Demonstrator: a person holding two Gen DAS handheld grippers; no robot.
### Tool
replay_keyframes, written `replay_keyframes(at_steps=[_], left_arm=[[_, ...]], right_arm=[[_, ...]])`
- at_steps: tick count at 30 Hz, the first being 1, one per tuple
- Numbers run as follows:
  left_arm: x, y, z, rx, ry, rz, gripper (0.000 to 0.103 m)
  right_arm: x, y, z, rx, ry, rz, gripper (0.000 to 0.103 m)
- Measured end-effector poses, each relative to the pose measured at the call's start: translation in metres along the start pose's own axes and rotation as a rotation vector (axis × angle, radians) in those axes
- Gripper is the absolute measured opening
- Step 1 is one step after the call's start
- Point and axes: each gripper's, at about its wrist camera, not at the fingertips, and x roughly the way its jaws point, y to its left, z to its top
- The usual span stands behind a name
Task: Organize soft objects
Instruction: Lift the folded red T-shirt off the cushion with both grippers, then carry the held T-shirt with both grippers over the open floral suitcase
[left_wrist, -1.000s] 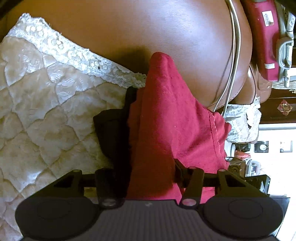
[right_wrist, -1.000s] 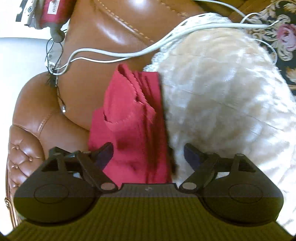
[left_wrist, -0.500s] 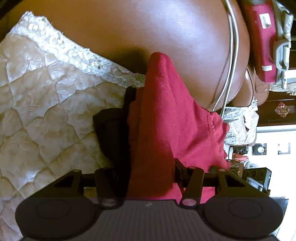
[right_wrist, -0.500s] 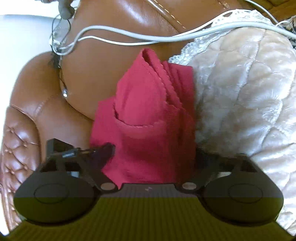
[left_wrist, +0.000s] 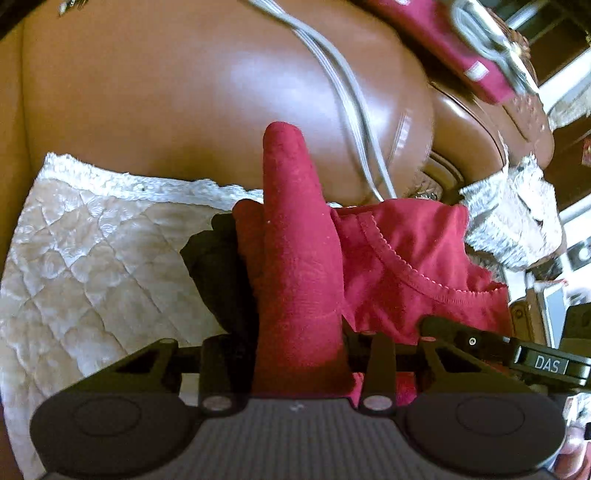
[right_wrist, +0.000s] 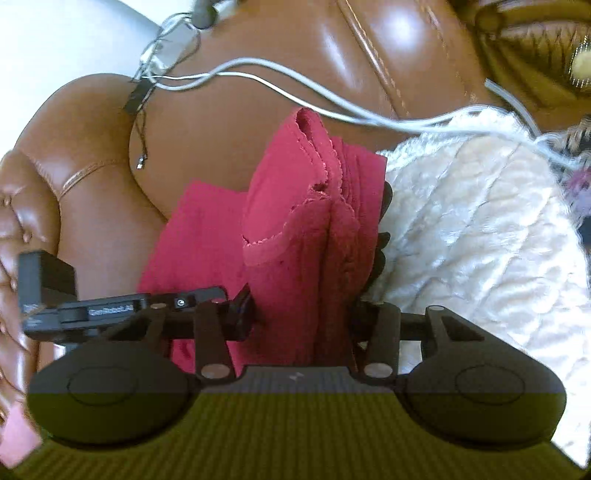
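A red garment (left_wrist: 299, 258) hangs folded over the seat of a brown leather sofa (left_wrist: 184, 92). My left gripper (left_wrist: 295, 343) is shut on one fold of it, and a black cloth (left_wrist: 218, 280) lies against that fold's left side. In the right wrist view the same red garment (right_wrist: 314, 258) sits bunched between the fingers of my right gripper (right_wrist: 303, 317), which is shut on it. The two grippers are close together: the left one's body (right_wrist: 110, 306) shows at the right view's left edge. The fingertips are hidden by fabric.
A white quilted cover (left_wrist: 92, 258) drapes the sofa seat, also seen as the cover (right_wrist: 480, 240) to the right. Grey cables (right_wrist: 295, 92) run across the sofa back (right_wrist: 221, 129). A red case (left_wrist: 443, 37) rests by the armrest at top right.
My right gripper, open a second ago, has shut on the red garment. Both grippers have drawn together and tilted, and the garment is bunched higher above the seat.
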Motion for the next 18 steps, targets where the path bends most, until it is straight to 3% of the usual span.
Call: replay_keyframes(at_steps=[3, 12, 18], left_arm=[[-0.049, 0.012, -0.034, 0.038, -0.022, 0.026, 0.042], [-0.072, -0.097, -0.098, 0.122, -0.109, 0.119, 0.042], [-0.068, -0.15, -0.124, 0.017, -0.185, 0.19, 0.041]], right_arm=[[-0.022, 0.001, -0.012, -0.021, -0.023, -0.019, 0.053], [-0.107, -0.016, -0.049, -0.097, -0.12, -0.046, 0.053], [-0.149, -0.051, -0.043, -0.141, -0.124, -0.001, 0.053]])
